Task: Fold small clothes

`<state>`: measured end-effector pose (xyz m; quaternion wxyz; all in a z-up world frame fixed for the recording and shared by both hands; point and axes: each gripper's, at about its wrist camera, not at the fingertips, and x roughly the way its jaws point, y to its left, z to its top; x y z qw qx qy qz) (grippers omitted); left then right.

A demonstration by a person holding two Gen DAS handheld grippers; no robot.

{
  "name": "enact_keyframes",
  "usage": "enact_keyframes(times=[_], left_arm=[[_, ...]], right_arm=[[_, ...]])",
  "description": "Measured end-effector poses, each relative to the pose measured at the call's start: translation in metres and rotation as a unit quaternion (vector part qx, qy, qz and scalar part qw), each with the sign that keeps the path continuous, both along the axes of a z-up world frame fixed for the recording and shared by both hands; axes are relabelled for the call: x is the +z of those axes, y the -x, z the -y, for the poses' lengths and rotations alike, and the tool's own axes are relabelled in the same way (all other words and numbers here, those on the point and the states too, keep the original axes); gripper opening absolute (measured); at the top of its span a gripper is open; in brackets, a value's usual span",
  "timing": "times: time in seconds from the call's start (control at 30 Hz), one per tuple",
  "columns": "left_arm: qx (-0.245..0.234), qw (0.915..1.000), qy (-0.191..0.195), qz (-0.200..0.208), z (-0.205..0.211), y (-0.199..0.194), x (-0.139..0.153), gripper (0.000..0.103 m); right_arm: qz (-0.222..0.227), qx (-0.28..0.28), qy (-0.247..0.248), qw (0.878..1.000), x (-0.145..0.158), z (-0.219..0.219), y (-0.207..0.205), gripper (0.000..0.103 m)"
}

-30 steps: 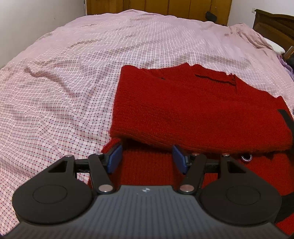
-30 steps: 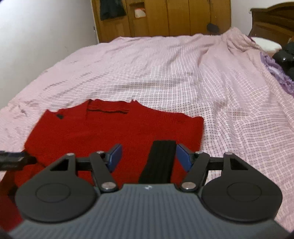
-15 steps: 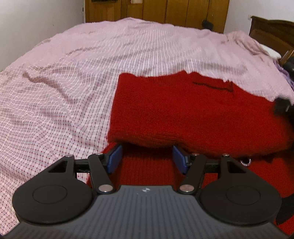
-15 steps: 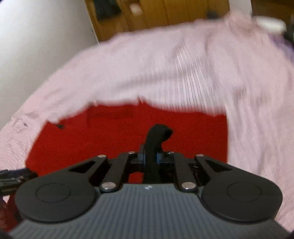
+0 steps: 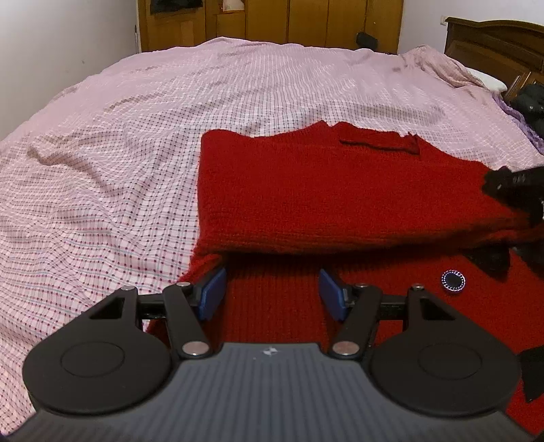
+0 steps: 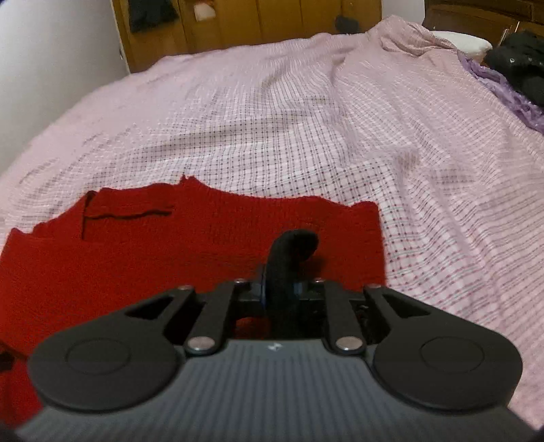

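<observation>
Here, a chunky red knit sweater (image 5: 340, 197) lies half-folded on the pink checked bedsheet (image 5: 136, 142). The right gripper (image 6: 280, 289) pinches its black ribbed cuff (image 6: 292, 251), jaws easing open slightly. The left gripper (image 5: 272, 292) hovers, jaws spread, over the ribbed hem.

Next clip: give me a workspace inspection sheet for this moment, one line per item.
Surface: bed with pink checked sheet, wrinkled.
Job's things: red knit sweater, partly folded over itself; button on lower layer.
Clutter: dark clothes and purple cloth at far right.
Grippers: left claw open above sweater's lower layer; right claw pinching black trim, jaws opening.
Cables: nothing seen.
Surroundings: wooden wardrobe, headboard, white wall.
</observation>
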<state>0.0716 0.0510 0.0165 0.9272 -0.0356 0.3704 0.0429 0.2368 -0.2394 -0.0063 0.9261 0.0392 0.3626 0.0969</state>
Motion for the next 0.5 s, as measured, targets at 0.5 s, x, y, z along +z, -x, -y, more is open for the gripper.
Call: enact_keyframes(times=[0.5], left_arm=[[-0.012,0.9994,-0.026,0.020,0.004,0.035,0.042,0.068]], right_arm=[[0.032,0.018,-0.045,0.998,0.069,0.022,0.069,0.056]])
